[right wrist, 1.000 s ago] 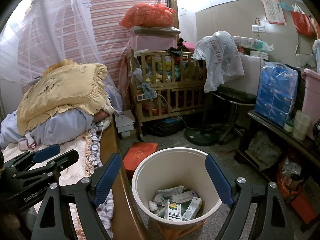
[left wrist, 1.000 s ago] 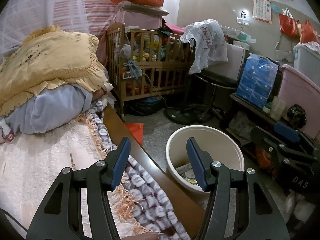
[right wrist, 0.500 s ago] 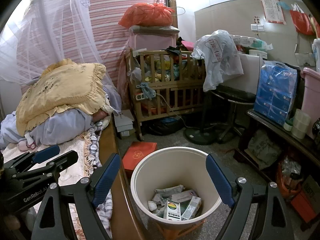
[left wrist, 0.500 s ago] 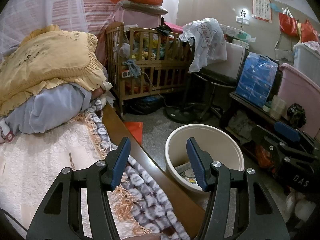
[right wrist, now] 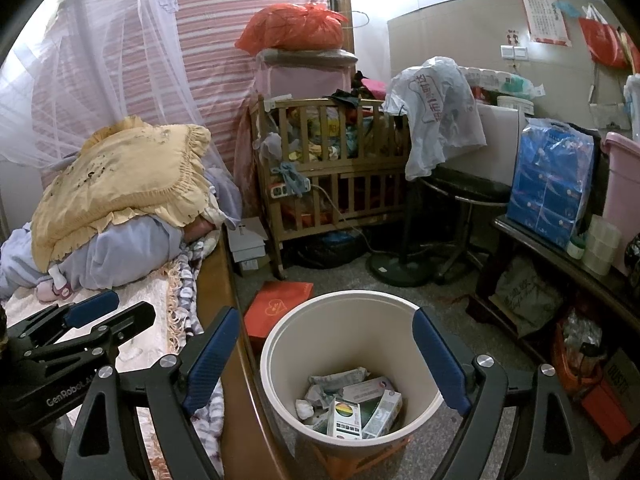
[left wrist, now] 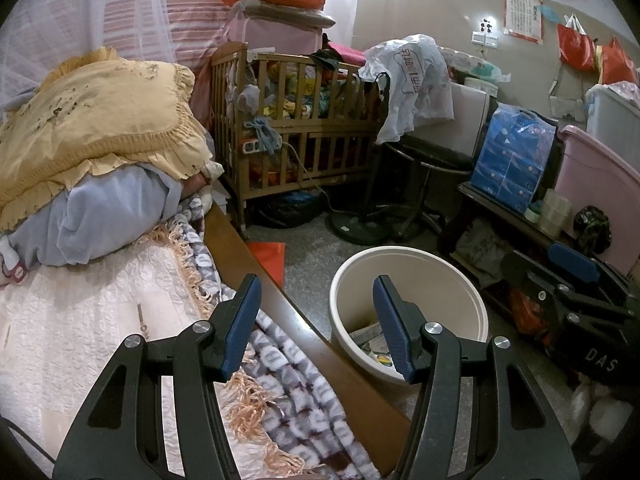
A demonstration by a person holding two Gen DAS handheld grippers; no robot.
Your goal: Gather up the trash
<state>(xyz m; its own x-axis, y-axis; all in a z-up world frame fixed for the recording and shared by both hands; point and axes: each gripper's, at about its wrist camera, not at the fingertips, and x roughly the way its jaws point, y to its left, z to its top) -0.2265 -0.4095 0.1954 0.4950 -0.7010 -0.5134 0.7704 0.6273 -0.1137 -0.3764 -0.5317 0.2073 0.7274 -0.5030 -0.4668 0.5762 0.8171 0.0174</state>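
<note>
Bin [right wrist: 352, 364]: cream bucket on the floor, hard against the wooden bed rail [right wrist: 236, 360], already holding boxes and crumpled paper [right wrist: 352, 400]
Right tongs [right wrist: 326, 358]: mine, jaws wide apart, nothing between them, hanging right over the bin mouth
Left tongs [left wrist: 318, 326]: also spread apart and holding nothing, over the bed edge; bin sits just to their right, past the rail
Nearer arm: right one for anything going into the bin, left one for anything on the bed
Loose trash: my guess is the red flat box [right wrist: 280, 304] on the floor, lying flat just beyond the bin's far rim beside the rail, long axis running away from me; cannot confirm it is trash
Bed [left wrist: 92, 320]: quilt, fringed blanket [left wrist: 280, 376], pillow pile; no obvious litter on it from either view
Next move, my call: right tongs go forward past the bin and down, jaws across the box's short side
Risk: clipping the bin rim on the way
</note>
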